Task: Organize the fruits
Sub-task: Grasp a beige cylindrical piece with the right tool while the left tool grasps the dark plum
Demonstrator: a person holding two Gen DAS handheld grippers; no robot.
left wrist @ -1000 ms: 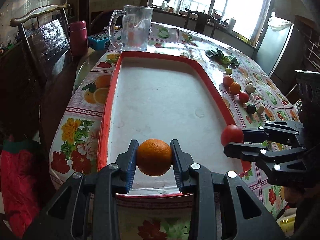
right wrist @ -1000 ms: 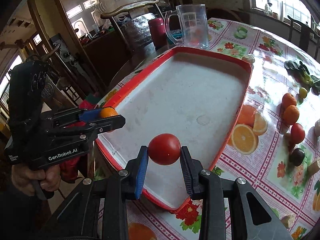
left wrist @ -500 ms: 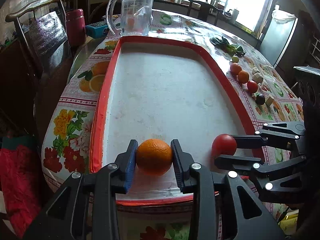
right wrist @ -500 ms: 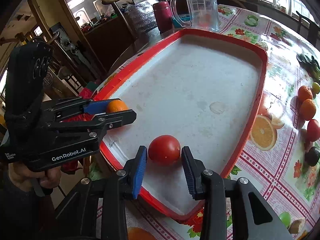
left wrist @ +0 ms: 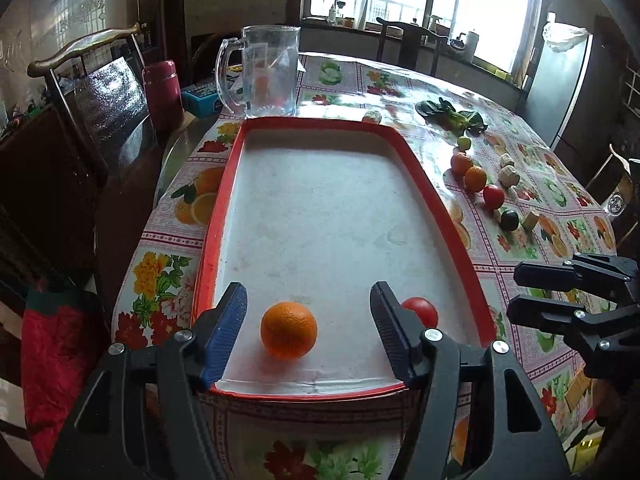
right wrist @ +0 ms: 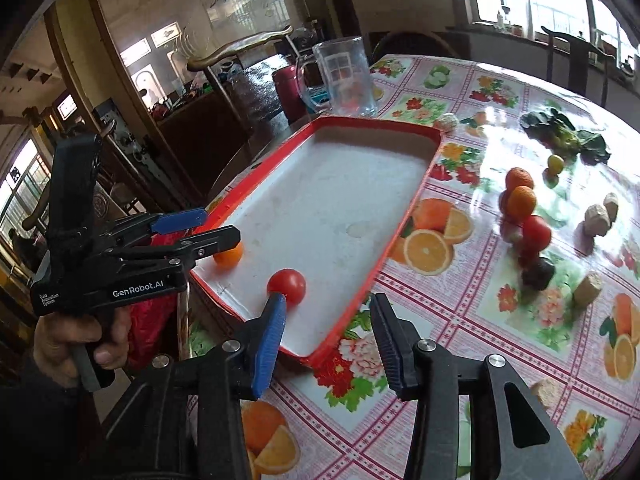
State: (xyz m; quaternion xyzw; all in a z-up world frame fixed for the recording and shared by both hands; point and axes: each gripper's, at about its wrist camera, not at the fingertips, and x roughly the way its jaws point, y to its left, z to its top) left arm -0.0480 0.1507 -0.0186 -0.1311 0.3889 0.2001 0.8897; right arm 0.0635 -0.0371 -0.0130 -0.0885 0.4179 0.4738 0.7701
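Observation:
A red-rimmed white tray [left wrist: 420, 184] [right wrist: 400, 224] lies on the flowered tablecloth. An orange [left wrist: 289, 330] [right wrist: 229, 255] rests on the tray floor near its front edge. My left gripper [left wrist: 308, 324] [right wrist: 208, 226] stands around it with jaws opening, and the pads do not touch it. A red tomato [left wrist: 420, 310] [right wrist: 287, 286] sits in the tray's front right corner. My right gripper [right wrist: 328, 340] [left wrist: 532, 290] has drawn back off the tray's right side. Its jaws are opening with nothing between them.
To the right of the tray a row of fruit lies on the cloth: two oranges [left wrist: 469, 171], a tomato [left wrist: 493, 196], a dark fruit [left wrist: 509, 220], a small green one [left wrist: 463, 143], leaves [left wrist: 452, 114] and pale chunks [left wrist: 509, 174]. A glass jug [left wrist: 264, 76] stands behind the tray, a chair [left wrist: 92, 92] at left.
Both grippers lowered their fruit onto the tray floor and let go. The left jaws spread wide around the orange. The right gripper pulled away to the right, leaving the tomato in the tray.

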